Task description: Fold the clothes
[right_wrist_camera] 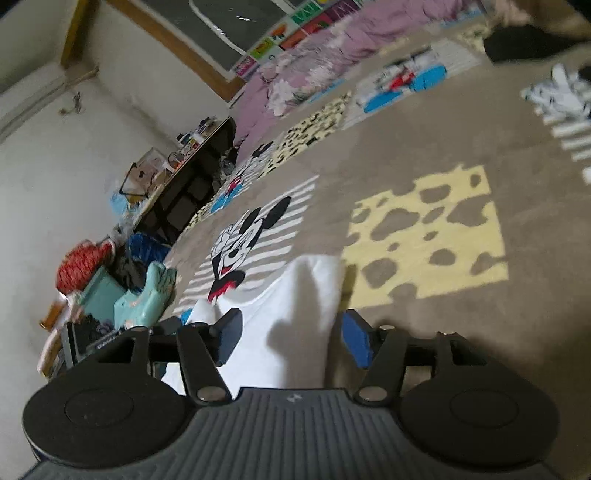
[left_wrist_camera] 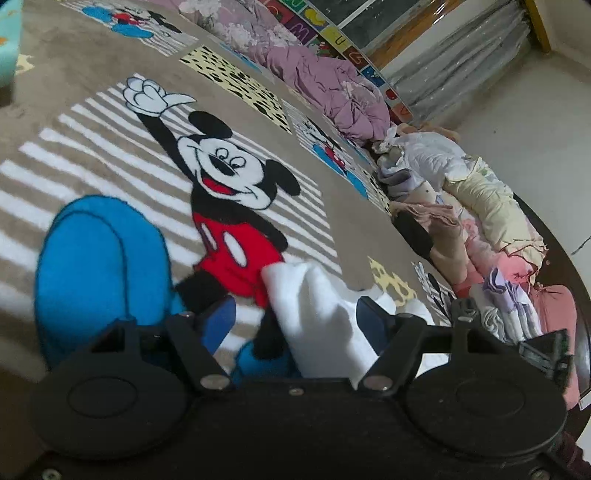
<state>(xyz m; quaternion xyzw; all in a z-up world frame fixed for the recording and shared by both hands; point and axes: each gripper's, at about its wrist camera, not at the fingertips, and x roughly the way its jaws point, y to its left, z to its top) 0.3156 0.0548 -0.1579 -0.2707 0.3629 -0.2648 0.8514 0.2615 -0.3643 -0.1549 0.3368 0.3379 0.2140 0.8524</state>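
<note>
Your left gripper (left_wrist_camera: 295, 317) is released, jaws spread wide, with the white cloth (left_wrist_camera: 314, 306) lying between them on the rug (left_wrist_camera: 92, 92). Your right gripper (right_wrist_camera: 290, 334) is released too, and the cloth (right_wrist_camera: 291, 314) runs up between its jaws toward 12 o'clock. A clothes pile (left_wrist_camera: 480, 206) sits at 3 o'clock of the left view, along the rug's edge.

- A beige carpet (left_wrist_camera: 325, 206) with cartoon-mouse panels and yellow spotted squares (right_wrist_camera: 424, 236) covers the floor.
- Crumpled lilac bedding (left_wrist_camera: 325, 85) lies along its far edge, below an alphabet border (left_wrist_camera: 332, 33).
- Plain white walls (right_wrist_camera: 55, 177) meet at a corner.
- A dark, cluttered low table (right_wrist_camera: 192, 173) stands beside the wall.
- Silvery curtains (left_wrist_camera: 461, 55) hang down.
</note>
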